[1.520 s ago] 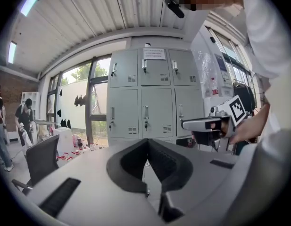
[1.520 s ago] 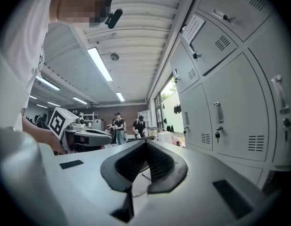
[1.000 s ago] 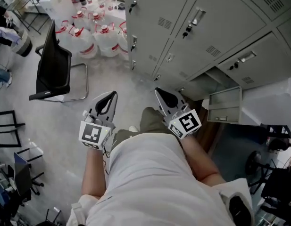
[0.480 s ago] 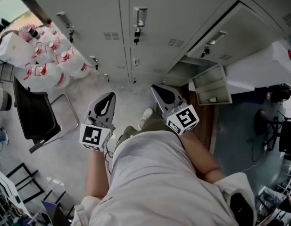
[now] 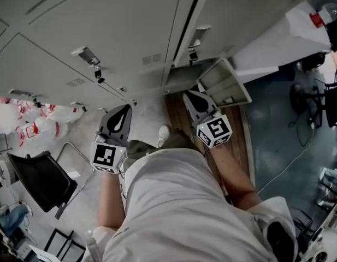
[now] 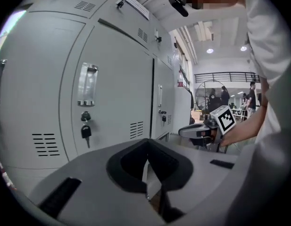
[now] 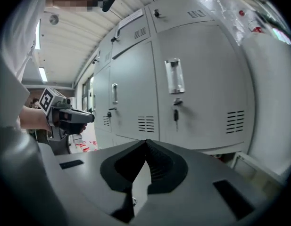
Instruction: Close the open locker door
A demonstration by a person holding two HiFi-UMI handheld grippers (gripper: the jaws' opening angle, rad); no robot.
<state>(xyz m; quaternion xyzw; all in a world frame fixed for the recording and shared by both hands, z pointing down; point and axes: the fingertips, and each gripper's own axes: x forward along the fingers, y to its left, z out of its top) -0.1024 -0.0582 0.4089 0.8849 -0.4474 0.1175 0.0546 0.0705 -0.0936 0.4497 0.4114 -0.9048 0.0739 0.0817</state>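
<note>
Grey lockers [image 5: 124,31] fill the top of the head view. One low locker door [image 5: 225,83] hangs open, swung out over the floor, just beyond my right gripper [image 5: 188,96]. That gripper is shut with nothing in it, and its tip points at the door's near edge without touching it. My left gripper [image 5: 123,109] is also shut and holds nothing, pointing at the closed lockers to the left. In the right gripper view the shut jaws [image 7: 145,143] face keyed locker doors [image 7: 176,107], and the open door's edge [image 7: 258,166] shows low on the right. The left gripper view shows shut jaws [image 6: 146,143].
A black chair [image 5: 40,179] and several water jugs [image 5: 31,127] stand at the left. A white covered block [image 5: 283,42] sits right of the open door. A brown wooden strip [image 5: 236,146] runs under the right arm, with cables [image 5: 288,165] on the floor to the right.
The head view has swung to the right: the jugs and chair slid to the left, and the open door now lies straight ahead of the right gripper. Both grippers stay shut.
</note>
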